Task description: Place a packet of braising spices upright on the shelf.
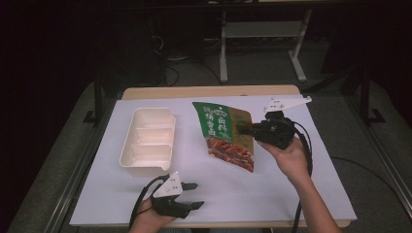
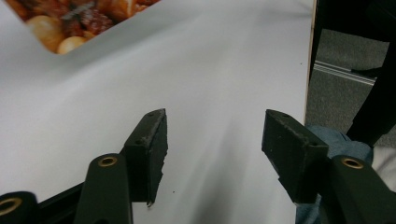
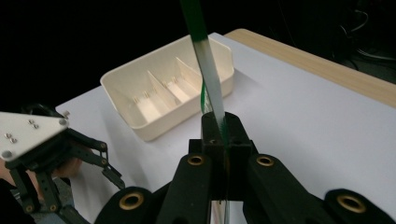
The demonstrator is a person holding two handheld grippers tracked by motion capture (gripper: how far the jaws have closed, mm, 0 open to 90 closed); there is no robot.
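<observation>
A green food pouch (image 1: 224, 133) with a picture of a meat dish hangs above the middle of the white table sheet. My right gripper (image 1: 243, 129) is shut on the pouch's right edge. In the right gripper view the pouch (image 3: 205, 60) stands edge-on, clamped between the closed jaws (image 3: 223, 140). A cream tray (image 1: 148, 140) with three compartments sits to the left, also seen as the tray (image 3: 159, 93) in the right gripper view. My left gripper (image 1: 193, 195) rests near the front edge, open and empty (image 2: 212, 140). A corner of the pouch (image 2: 70, 23) shows at the top left there.
The white sheet (image 1: 272, 194) covers a wooden table whose far edge (image 1: 209, 91) is bare. The right table edge (image 2: 309, 70) lies close beside my left gripper. Dark floor and desk legs (image 1: 223, 48) are beyond the table.
</observation>
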